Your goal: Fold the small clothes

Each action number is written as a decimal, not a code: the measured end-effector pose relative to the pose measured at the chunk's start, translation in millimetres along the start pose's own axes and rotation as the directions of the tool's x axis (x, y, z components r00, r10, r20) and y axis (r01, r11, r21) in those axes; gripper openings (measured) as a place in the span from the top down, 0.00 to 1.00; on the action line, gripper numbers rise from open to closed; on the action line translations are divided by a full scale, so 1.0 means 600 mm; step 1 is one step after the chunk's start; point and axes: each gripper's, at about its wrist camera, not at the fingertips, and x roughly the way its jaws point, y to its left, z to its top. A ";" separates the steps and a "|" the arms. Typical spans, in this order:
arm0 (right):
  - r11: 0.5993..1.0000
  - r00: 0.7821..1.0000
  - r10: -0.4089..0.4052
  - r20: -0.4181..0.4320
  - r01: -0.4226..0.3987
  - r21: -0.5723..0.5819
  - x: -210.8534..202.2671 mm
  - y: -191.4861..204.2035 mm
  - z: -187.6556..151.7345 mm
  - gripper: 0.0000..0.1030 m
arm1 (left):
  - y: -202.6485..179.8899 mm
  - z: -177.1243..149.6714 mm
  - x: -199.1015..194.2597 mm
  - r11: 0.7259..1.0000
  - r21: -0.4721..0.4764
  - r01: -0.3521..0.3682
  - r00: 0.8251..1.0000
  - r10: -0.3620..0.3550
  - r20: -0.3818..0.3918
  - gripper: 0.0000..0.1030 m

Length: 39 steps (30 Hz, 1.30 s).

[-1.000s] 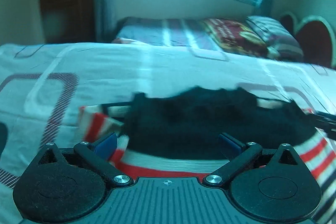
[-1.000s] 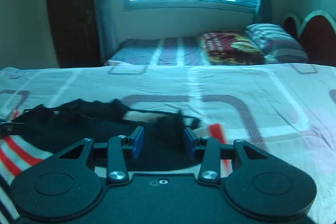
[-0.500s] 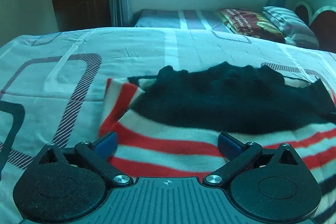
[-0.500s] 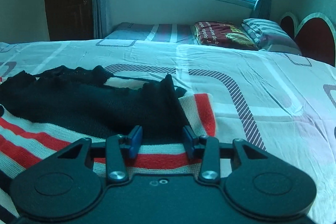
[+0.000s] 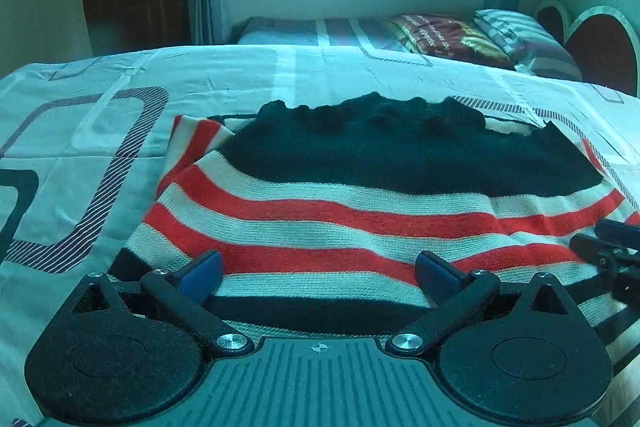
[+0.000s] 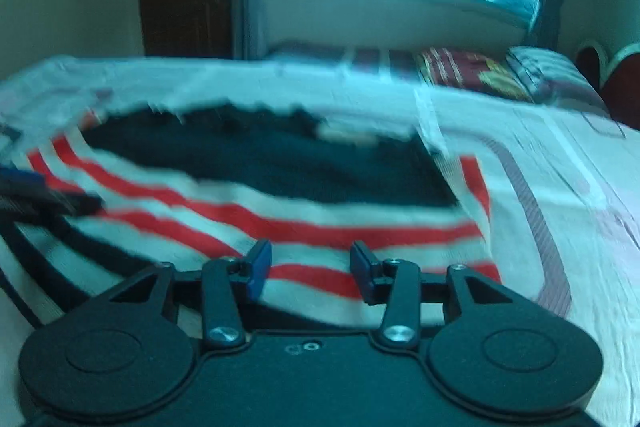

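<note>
- Since a second ago the black top part of the striped red, white and black knitted garment [image 5: 360, 203] has been laid down flat, and both grippers have come lower, toward its near striped part.
- Left wrist view: left gripper [image 5: 318, 269] stands wide open, blue pads apart above the stripes, gripping nothing; the garment lies spread on the pale patterned bedsheet [image 5: 120, 99]. At the right edge the right gripper [image 5: 612, 239] shows over the garment's right side.
- Right wrist view, blurred: right gripper [image 6: 310, 263] is partly open and opening, cloth below the pads but none pinched; the garment [image 6: 280, 195] lies on the bedsheet [image 6: 560, 187].
</note>
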 end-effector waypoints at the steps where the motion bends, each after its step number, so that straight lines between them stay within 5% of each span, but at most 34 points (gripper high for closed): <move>1: 1.000 1.000 -0.006 -0.004 0.006 0.007 0.000 -0.004 0.002 0.57 | -0.001 0.000 -0.001 1.000 0.004 -0.004 1.000 0.004 -0.002 0.01; 10: 0.998 0.999 0.047 0.016 -0.048 0.051 -0.047 0.034 0.010 0.57 | -0.015 -0.018 -0.051 0.999 0.048 -0.010 1.000 0.009 0.019 0.01; 13: 1.000 0.998 0.008 -0.055 -0.007 0.022 -0.023 0.051 -0.002 0.55 | -0.013 -0.029 -0.030 0.998 0.060 -0.005 1.000 0.006 -0.024 0.00; 20: 0.996 0.996 -0.043 -0.075 0.049 0.074 -0.033 0.060 -0.001 0.49 | -0.011 -0.029 -0.031 0.996 0.084 0.009 1.000 -0.007 -0.025 0.00; 27: 0.994 0.997 -0.065 -0.029 0.068 0.084 -0.092 0.101 -0.015 0.50 | -0.003 -0.030 -0.056 0.994 0.102 0.026 0.999 -0.023 -0.028 0.00; 32: 0.990 0.986 -0.110 -0.129 0.121 0.078 -0.073 0.102 -0.046 0.51 | 0.006 -0.052 -0.060 0.988 0.155 0.022 1.000 -0.019 -0.021 0.00; 35: 0.989 0.988 -0.112 -0.109 0.121 0.080 -0.077 0.099 -0.055 0.50 | 0.012 -0.064 -0.064 0.978 0.209 0.023 1.000 -0.022 -0.004 0.00; 39: 0.979 0.983 -0.166 -0.075 0.173 0.103 -0.103 0.089 -0.050 0.51 | 0.045 -0.064 -0.090 0.988 0.151 -0.015 0.999 0.009 0.042 0.00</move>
